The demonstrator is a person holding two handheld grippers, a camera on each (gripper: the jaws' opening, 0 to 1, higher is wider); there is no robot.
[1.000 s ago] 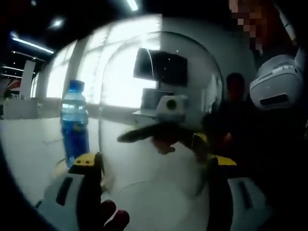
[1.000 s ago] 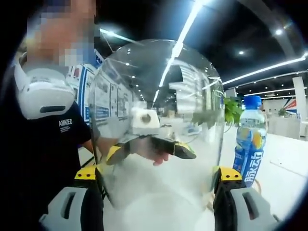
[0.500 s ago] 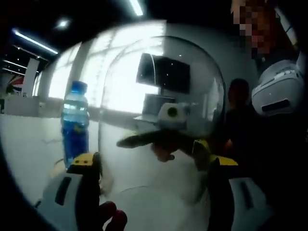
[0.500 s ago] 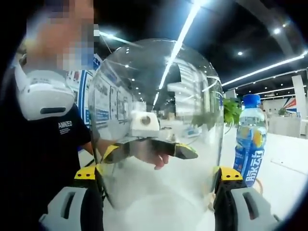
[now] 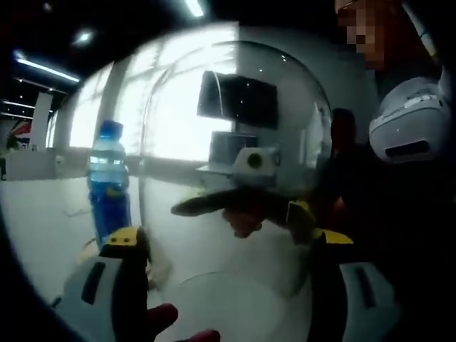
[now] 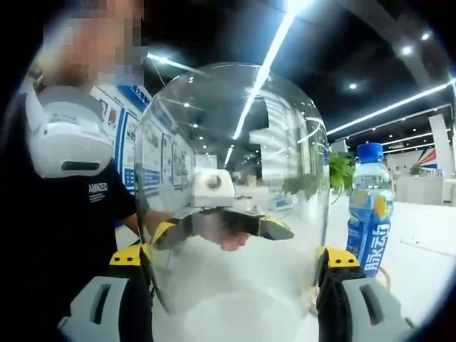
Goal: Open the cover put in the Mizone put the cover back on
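1. As both views show, the clear dome cover (image 6: 231, 192) is held between the two grippers, one on each side: the right gripper (image 6: 231, 285) has its jaws against the walls near the rim, and the left gripper (image 5: 228, 274) does likewise from the opposite side (each appears through the glass in the other's view).
2. White tabletop (image 6: 427, 263): the cover appears lifted clear of it, so the opening step is judged to be in hand.
3. Mizone bottle (image 6: 370, 210): blue-capped, upright on the table, beside the cover and outside it.
4. Next move, as a judgement: carry the cover sideways over the bottle, keep it level, and lower it without knocking the cap.
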